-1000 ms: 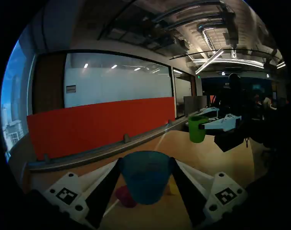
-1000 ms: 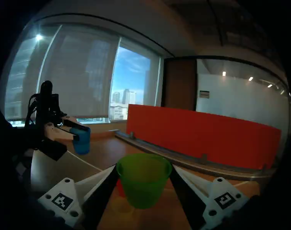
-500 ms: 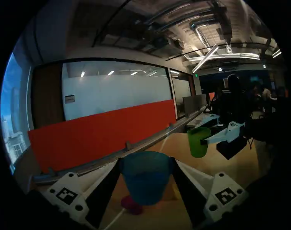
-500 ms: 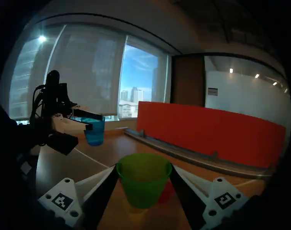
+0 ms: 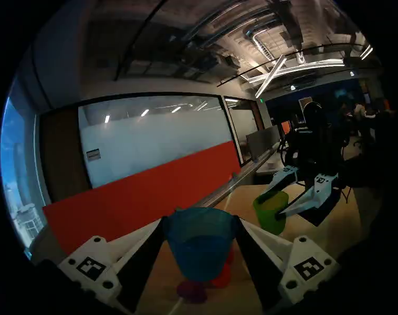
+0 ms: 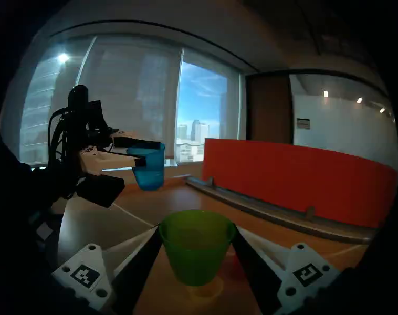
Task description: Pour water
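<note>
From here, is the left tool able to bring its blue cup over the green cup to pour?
Likely yes: the left tool holds the blue cup near the green cup, with open air between.

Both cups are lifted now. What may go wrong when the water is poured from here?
1. The blue translucent plastic cup, which seems to hold water, and the green translucent plastic cup hang apart in the air; a badly aimed pour would likely wet the wooden table.
2. The fingers of the left gripper pinch the blue cup on two sides only; tilted, it might slip.
</note>
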A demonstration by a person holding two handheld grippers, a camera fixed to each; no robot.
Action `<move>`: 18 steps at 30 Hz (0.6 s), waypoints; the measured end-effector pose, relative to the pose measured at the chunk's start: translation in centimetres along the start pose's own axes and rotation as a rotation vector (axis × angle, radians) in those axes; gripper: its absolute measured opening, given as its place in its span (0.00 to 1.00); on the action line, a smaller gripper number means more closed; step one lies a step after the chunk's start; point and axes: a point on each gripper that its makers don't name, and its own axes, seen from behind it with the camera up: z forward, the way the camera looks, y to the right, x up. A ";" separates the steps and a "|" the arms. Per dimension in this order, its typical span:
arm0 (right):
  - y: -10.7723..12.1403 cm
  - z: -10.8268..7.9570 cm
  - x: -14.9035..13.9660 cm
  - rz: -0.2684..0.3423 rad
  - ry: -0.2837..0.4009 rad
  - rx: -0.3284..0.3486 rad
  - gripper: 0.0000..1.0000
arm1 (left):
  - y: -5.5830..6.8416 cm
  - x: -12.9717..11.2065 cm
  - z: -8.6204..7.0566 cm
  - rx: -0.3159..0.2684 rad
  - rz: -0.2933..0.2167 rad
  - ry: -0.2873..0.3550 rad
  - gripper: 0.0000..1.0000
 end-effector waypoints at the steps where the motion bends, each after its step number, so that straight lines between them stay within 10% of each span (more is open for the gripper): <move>1: -0.2 0.1 0.0 0.003 0.000 0.007 0.92 | 0.0 0.2 0.0 0.000 0.009 0.002 0.89; 18: -3.9 2.1 -0.9 0.016 -0.010 0.110 0.92 | 0.2 2.5 0.5 0.014 0.166 0.005 0.89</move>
